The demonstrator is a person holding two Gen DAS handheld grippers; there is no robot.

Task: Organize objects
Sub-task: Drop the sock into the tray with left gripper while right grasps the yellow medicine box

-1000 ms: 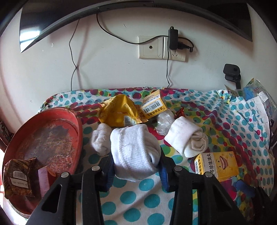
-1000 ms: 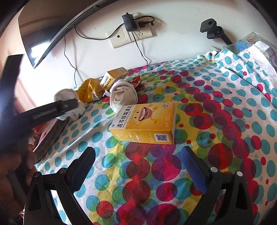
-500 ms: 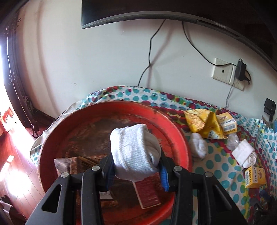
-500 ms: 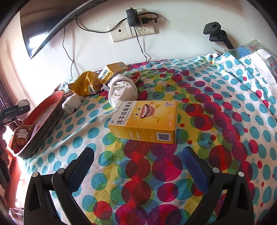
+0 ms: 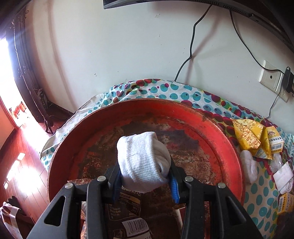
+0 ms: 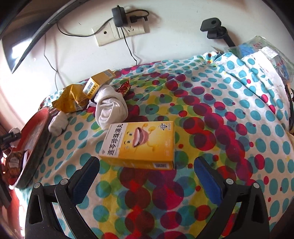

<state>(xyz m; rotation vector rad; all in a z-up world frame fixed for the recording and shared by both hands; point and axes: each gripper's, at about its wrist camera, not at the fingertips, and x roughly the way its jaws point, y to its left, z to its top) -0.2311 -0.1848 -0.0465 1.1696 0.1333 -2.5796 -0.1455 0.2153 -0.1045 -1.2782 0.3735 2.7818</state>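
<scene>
My left gripper [image 5: 145, 181] is shut on a rolled white sock [image 5: 142, 161] and holds it above the worn red round tray [image 5: 211, 125]. Dark snack packets [image 5: 126, 211] lie in the tray's near part. My right gripper [image 6: 147, 174] is open and empty, just in front of a yellow medicine box [image 6: 139, 143] lying flat on the polka-dot cloth [image 6: 211, 114]. Behind the box lie another rolled white sock [image 6: 110, 108] and a smaller white sock [image 6: 57, 123] next to the tray [image 6: 35, 134].
A yellow crumpled packet [image 6: 71, 99], a small yellow box [image 6: 99, 81] and a red wrapper [image 6: 124, 87] lie near the wall. Wall sockets with a charger [image 6: 119, 16] and cables hang above. Plastic bags [image 6: 266, 53] sit at the far right. The table edge drops to wooden floor [image 5: 22, 156] on the left.
My left gripper has carried the sock left from the cloth to above the red tray, and moved further over it. My right gripper has moved closer to the yellow box.
</scene>
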